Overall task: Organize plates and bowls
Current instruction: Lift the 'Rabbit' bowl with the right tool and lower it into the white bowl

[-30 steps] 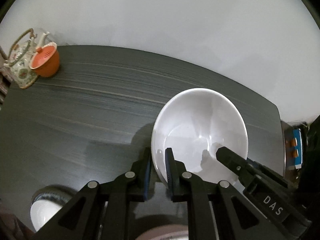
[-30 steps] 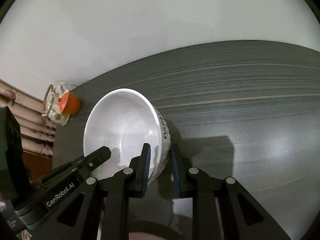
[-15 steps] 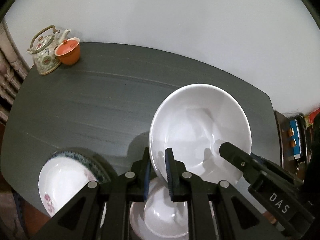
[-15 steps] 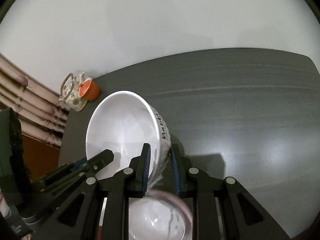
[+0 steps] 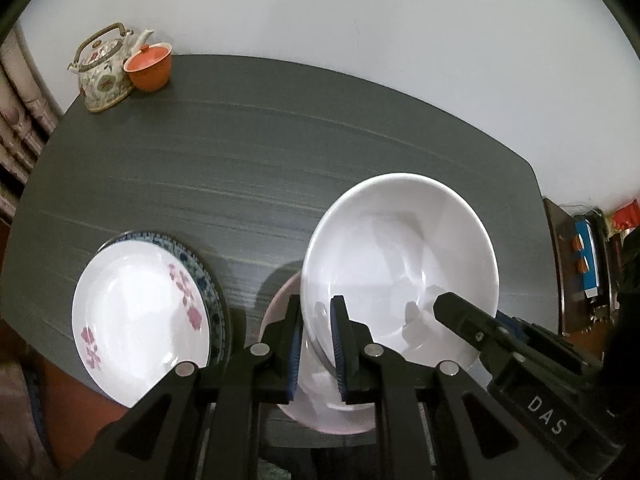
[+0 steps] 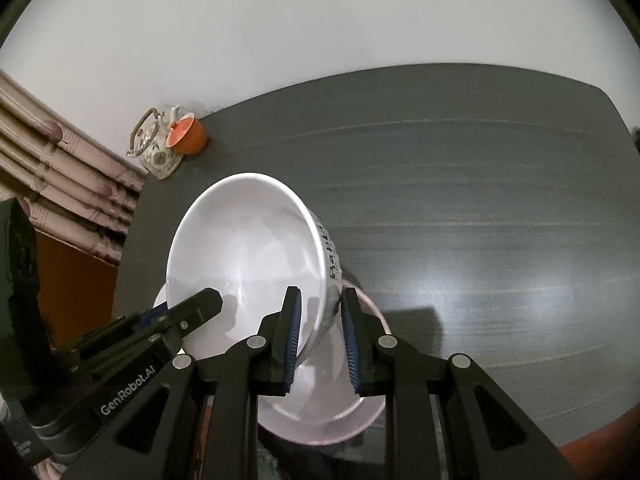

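While both grippers, left gripper (image 5: 316, 340) and right gripper (image 6: 319, 340), clamp opposite rims of the white bowl (image 5: 400, 264) at centre frame, lower it level, squarely into the pink-rimmed bowl (image 6: 344, 412) beneath.

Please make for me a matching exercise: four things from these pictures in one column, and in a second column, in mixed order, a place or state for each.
Things:
1. white bowl
2. flowered plate
3. orange cup
4. pink-rimmed bowl

Places or states:
A. beside the teapot at the far corner of the table
B. on top of a blue-patterned plate
C. gripped at its rim by the left gripper and the right gripper
D. on the table below the held bowl

Pairs: 1-C, 2-B, 3-A, 4-D
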Demonstrator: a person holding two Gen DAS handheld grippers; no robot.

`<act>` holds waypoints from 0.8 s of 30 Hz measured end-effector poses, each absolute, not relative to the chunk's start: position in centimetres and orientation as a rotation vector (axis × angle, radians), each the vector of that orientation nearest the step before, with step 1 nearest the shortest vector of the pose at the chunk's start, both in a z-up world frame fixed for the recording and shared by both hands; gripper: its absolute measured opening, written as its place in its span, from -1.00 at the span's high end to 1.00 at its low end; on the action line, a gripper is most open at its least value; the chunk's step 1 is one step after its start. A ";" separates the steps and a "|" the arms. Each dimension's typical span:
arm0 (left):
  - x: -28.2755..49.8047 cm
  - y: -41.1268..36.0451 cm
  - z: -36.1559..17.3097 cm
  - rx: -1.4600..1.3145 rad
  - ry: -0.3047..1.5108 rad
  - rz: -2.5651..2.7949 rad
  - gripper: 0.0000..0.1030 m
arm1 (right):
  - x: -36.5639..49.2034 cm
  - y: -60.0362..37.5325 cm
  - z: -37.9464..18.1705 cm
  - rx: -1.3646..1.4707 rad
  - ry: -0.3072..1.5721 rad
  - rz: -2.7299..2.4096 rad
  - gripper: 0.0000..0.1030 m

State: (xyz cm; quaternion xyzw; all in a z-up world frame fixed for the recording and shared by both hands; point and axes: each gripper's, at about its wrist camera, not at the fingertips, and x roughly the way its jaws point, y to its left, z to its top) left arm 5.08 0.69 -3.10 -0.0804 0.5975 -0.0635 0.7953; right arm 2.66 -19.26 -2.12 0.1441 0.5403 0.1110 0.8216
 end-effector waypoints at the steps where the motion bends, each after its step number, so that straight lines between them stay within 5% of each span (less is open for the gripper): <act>1: 5.0 0.8 -3.2 -0.175 1.287 -0.137 0.73 | 2.4 -19.3 -2.2 0.309 1.154 0.235 0.61; 24: 3.0 0.9 -6.9 -0.180 1.392 -0.121 0.73 | 0.8 -18.5 -6.0 0.294 1.245 0.245 0.58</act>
